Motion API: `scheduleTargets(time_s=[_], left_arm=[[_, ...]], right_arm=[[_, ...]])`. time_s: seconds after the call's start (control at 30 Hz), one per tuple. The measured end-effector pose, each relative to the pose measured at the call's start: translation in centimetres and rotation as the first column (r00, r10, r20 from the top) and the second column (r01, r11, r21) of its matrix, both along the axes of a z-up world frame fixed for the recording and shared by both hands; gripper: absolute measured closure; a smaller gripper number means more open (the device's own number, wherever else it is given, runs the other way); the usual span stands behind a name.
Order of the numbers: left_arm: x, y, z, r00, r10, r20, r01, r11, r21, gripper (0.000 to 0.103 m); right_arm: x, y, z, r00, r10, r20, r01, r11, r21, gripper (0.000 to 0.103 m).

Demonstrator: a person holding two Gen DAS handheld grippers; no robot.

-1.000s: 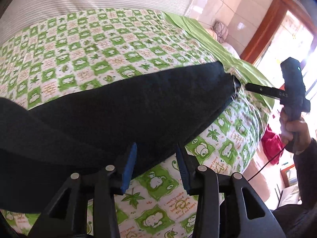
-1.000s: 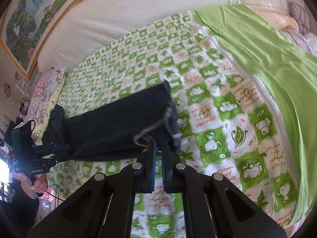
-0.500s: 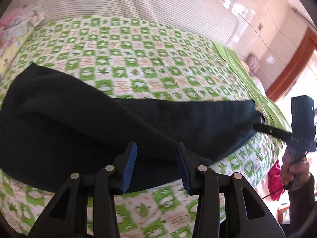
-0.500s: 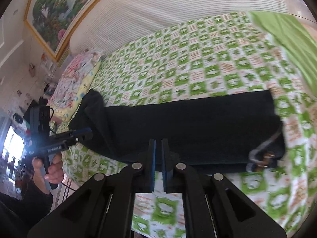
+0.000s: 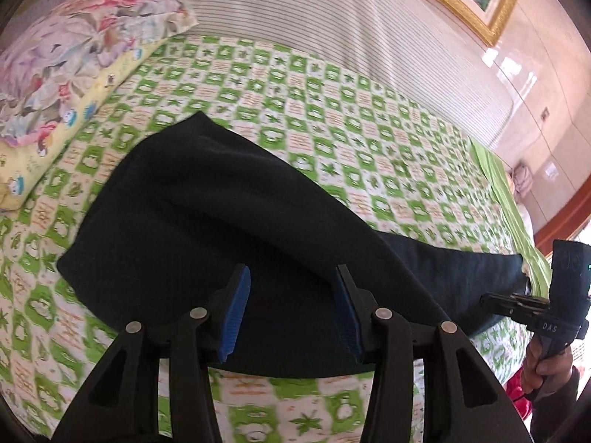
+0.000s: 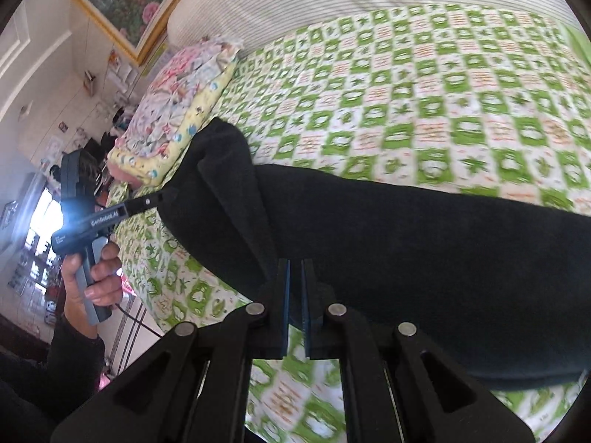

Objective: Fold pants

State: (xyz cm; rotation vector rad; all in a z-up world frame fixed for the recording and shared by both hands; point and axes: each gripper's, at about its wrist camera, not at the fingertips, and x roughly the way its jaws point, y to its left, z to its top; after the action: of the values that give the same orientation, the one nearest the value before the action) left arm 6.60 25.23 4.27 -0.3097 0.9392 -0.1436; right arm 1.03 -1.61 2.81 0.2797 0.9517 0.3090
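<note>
Black pants (image 5: 229,221) lie folded lengthwise across the green checked bedspread (image 5: 332,118); they also show in the right wrist view (image 6: 424,251). My left gripper (image 5: 291,280) is open and empty, its blue pads just above the pants' near edge. My right gripper (image 6: 295,269) has its jaws nearly together over the near edge of the pants; I see no cloth between them. In the left wrist view the right gripper (image 5: 491,299) sits by the pants' far right end. In the right wrist view the left gripper (image 6: 162,195) sits by the pants' left end.
A floral pillow on a yellow one (image 5: 62,59) lies at the bed's left end, close to the pants. A striped headboard (image 5: 332,18) runs along the back. A plain green sheet (image 5: 495,170) covers the right end. The bed's near edge drops to the floor.
Both grippers have swung leftward along the pants. The right gripper, earlier at the hem with the drawstring, is now nearer the middle of the near edge. The pants lie flatter.
</note>
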Motion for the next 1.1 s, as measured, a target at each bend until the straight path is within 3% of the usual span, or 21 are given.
scheduleTargets(time_s=[0.3,1.03,1.07,1.1], left_arm=[[2.5,4.0,1.3,0.999,0.044,0.006,-0.045,0.996,0.071,0.054],[12.3,7.6,1.2,0.997,-0.021,-0.069,0.033,0.985,0.171,0.049],[12.5,7.6,1.1,0.997,-0.026,-0.073,0.038,0.985,0.170,0.049],[12.9,7.7,1.0,0.997,-0.027,-0.077,0.040,0.985,0.168,0.049]], right_arm=[[3.2,3.3,-1.3,0.997,0.062,-0.044,-0.061,0.998,0.021,0.097],[9.2,7.0,-2.3,0.987,0.139,-0.081,-0.136,0.990,0.045,0.096],[9.4,7.1,-2.3,0.986,0.142,-0.081,-0.139,0.989,0.042,0.092],[9.7,7.3,-2.3,0.986,0.143,-0.082,-0.141,0.989,0.034,0.076]])
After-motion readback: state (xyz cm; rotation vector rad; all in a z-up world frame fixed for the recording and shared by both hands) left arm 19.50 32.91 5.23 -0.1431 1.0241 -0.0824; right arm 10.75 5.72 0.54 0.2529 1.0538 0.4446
